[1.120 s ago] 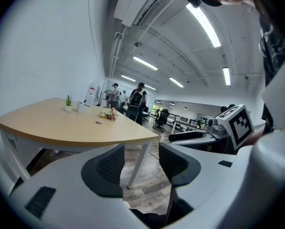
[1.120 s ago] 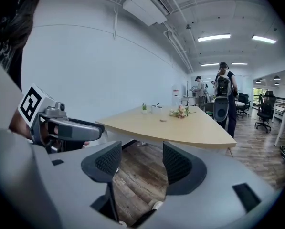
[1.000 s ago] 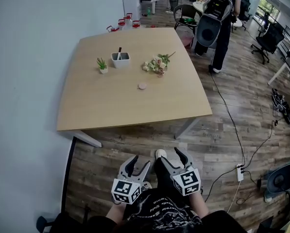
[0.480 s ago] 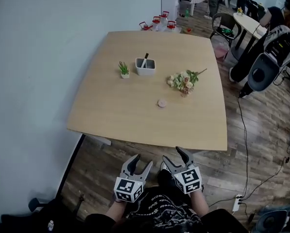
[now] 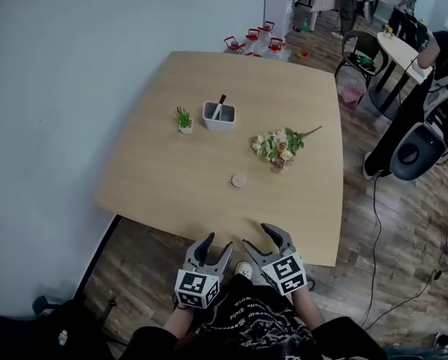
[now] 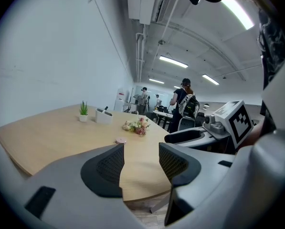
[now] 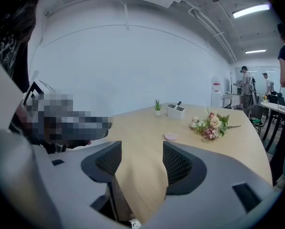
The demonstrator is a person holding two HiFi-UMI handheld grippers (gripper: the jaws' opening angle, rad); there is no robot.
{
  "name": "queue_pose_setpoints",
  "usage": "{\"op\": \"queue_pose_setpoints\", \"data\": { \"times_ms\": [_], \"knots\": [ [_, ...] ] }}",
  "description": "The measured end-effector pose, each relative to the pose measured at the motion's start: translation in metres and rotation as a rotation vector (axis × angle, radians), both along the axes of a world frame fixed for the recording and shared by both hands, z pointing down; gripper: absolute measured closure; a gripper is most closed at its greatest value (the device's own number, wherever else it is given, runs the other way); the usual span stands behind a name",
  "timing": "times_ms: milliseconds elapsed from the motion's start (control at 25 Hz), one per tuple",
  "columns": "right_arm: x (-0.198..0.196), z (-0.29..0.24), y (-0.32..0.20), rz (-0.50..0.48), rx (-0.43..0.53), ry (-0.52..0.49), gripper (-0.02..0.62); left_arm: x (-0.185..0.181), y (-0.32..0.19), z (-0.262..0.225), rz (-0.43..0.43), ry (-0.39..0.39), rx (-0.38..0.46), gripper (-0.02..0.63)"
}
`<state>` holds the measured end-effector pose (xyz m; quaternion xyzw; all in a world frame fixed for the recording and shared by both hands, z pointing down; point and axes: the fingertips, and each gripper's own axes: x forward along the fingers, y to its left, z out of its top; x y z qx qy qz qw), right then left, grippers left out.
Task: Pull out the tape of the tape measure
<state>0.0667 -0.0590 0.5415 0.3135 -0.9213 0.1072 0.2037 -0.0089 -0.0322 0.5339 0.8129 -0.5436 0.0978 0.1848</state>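
Note:
A small round pink tape measure (image 5: pixel 239 180) lies flat on the light wooden table (image 5: pixel 156 178), toward its near side; it also shows small in the left gripper view (image 6: pixel 120 140) and the right gripper view (image 7: pixel 170 137). My left gripper (image 5: pixel 213 246) hangs open just off the table's near edge, nothing between its jaws (image 6: pixel 140 162). My right gripper (image 5: pixel 266 235) is beside it, also open and empty (image 7: pixel 141 162), its tips at the table's edge. Both are well short of the tape measure.
On the table stand a small potted plant (image 5: pixel 184 120), a white holder with a pen (image 5: pixel 218 115) and a bunch of flowers (image 5: pixel 280 145). A pale wall runs along the left. A person with a backpack (image 5: pixel 426 126) stands at right; cables lie on the wood floor.
My view has closed in on the table: its near edge has come down to the grippers, which earlier hung over bare floor. The grippers stay open.

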Motion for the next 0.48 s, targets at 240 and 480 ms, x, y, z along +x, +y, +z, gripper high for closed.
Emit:
{"op": "queue_pose_setpoints", "data": {
  "times_ms": [240,480],
  "knots": [
    [0.010,0.001,-0.025,-0.009,-0.010,-0.001,0.309,0.015,-0.024,-0.002,-0.009,0.005,-0.006,0.375],
    [0.013,0.006,-0.041,-0.003,-0.032,0.009,0.308,0.012,-0.040,0.006,-0.004,-0.006,-0.021,0.375]
  ]
}}
